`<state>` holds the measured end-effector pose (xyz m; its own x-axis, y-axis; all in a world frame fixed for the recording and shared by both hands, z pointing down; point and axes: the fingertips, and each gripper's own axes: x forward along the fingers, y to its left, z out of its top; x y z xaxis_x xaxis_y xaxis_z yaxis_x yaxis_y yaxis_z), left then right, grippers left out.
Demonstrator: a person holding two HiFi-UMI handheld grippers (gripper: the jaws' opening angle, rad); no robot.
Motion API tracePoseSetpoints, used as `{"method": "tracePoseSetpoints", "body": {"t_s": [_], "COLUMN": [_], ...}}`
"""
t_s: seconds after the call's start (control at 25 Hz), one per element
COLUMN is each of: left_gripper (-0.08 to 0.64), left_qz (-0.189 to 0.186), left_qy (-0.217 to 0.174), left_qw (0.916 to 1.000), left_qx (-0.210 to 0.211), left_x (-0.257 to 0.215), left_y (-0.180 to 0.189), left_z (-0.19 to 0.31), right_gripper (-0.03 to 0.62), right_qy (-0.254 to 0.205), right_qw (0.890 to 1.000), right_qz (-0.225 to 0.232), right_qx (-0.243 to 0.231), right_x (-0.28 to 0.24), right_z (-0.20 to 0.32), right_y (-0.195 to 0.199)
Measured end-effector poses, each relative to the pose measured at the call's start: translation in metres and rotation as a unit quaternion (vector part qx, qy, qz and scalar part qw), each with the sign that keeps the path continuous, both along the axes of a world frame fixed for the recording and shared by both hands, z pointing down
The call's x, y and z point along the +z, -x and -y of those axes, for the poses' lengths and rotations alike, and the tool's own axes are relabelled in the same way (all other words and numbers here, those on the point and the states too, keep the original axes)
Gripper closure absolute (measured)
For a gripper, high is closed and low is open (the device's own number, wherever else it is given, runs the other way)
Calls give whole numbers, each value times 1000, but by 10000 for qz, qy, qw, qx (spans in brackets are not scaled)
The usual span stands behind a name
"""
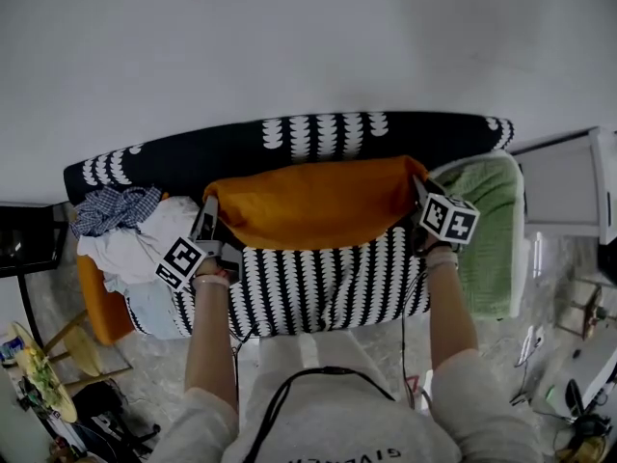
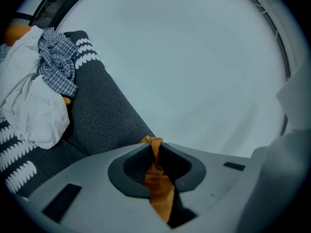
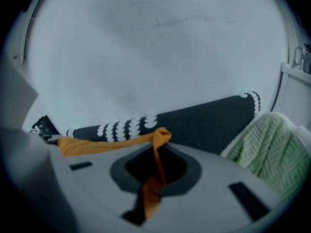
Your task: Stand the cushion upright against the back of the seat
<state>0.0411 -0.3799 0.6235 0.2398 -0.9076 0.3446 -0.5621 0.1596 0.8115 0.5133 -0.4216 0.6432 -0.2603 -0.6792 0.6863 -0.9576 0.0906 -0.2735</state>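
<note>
While fingers (image 2: 129, 166) of left gripper (image 2: 154, 148) and right gripper (image 3: 158, 147) pinch cushion (image 1: 318, 201) corners, only the head view shows it whole.

The cushion (image 1: 318, 201) is plain orange. The seat (image 1: 328, 283) carries close rows of white scallops on black. The seat back (image 1: 193, 157) is black to charcoal, with white scallops at its middle and at both ends. At the right is a green ribbed-knit blanket (image 1: 490, 234). At the left are a white cloth (image 1: 130, 249) and a blue-and-white checked cloth (image 1: 116, 208). The left tongs (image 2: 154, 147) and right tongs (image 3: 158, 141) are grey with darker pads, and each has orange fabric between them. Their cubes (image 1: 181, 261) bear black-and-white square markers. The far wall (image 1: 308, 46) is pale grey-white.
</note>
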Motion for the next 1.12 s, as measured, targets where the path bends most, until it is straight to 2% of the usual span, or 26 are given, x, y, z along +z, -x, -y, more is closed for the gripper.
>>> {"method": "tracePoseSetpoints", "body": {"t_s": [0.28, 0.52, 0.92, 1.04, 1.12], "left_gripper": [479, 479, 479, 479, 479], "left_qz": [197, 275, 720, 748, 635], "left_qy": [74, -5, 94, -65, -263], "left_qw": [9998, 9996, 9973, 9971, 9976], "left_qx": [-28, -37, 91, 100, 86], "left_x": [7, 13, 27, 27, 25], "left_y": [-2, 4, 3, 3, 3], "left_z": [17, 23, 21, 22, 22], "right_gripper": [557, 557, 557, 557, 557], "right_qy": [122, 14, 33, -22, -82], "right_qw": [9999, 9999, 10000, 10000, 10000], "right_qz": [-44, 18, -23, -13, -6], "right_qx": [67, 111, 20, -15, 11], "right_x": [8, 10, 24, 27, 27], "right_z": [20, 30, 28, 29, 30], "right_y": [-4, 0, -1, -1, -1]}}
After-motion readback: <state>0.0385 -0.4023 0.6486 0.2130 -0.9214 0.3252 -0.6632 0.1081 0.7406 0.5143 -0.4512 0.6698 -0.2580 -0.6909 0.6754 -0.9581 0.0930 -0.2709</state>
